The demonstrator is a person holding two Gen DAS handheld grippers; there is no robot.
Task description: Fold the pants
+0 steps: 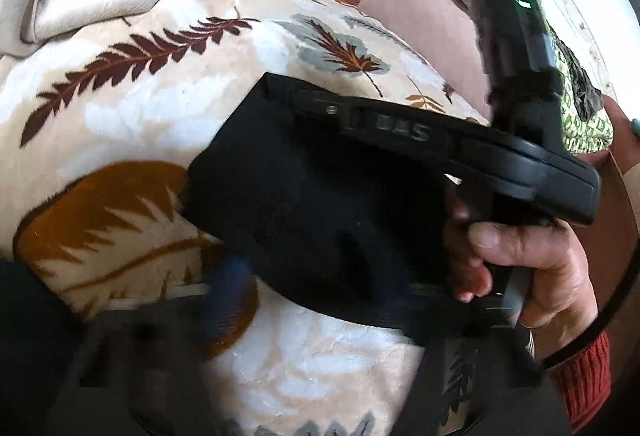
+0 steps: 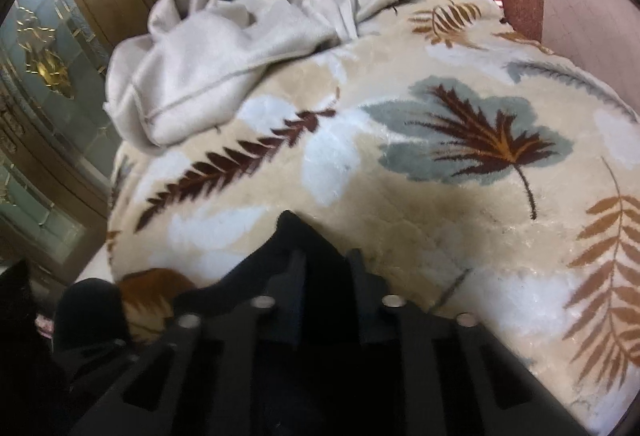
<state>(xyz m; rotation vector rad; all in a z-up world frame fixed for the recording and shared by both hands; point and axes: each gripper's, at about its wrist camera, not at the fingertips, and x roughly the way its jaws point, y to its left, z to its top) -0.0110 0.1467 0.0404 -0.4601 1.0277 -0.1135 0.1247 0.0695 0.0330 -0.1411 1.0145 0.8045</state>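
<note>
The black pants (image 1: 320, 216) lie bunched on a leaf-patterned blanket (image 1: 160, 96). In the left wrist view my left gripper (image 1: 340, 308) is blurred at the bottom, and the cloth fills the gap between its blue-padded finger (image 1: 228, 288) and the other finger. My right gripper (image 1: 288, 92) reaches in from the right above the cloth, held by a hand (image 1: 540, 268) with a red sleeve. In the right wrist view the right gripper (image 2: 328, 268) is shut on a raised fold of the pants (image 2: 288, 232), with more black cloth (image 2: 88, 300) at lower left.
A crumpled pale grey blanket (image 2: 224, 48) lies at the bed's far left. A pink headboard cushion (image 2: 580, 16) borders the far right. A wooden wardrobe with glass doors (image 2: 48, 76) stands past the bed's left edge. The leaf blanket (image 2: 440, 236) stretches ahead.
</note>
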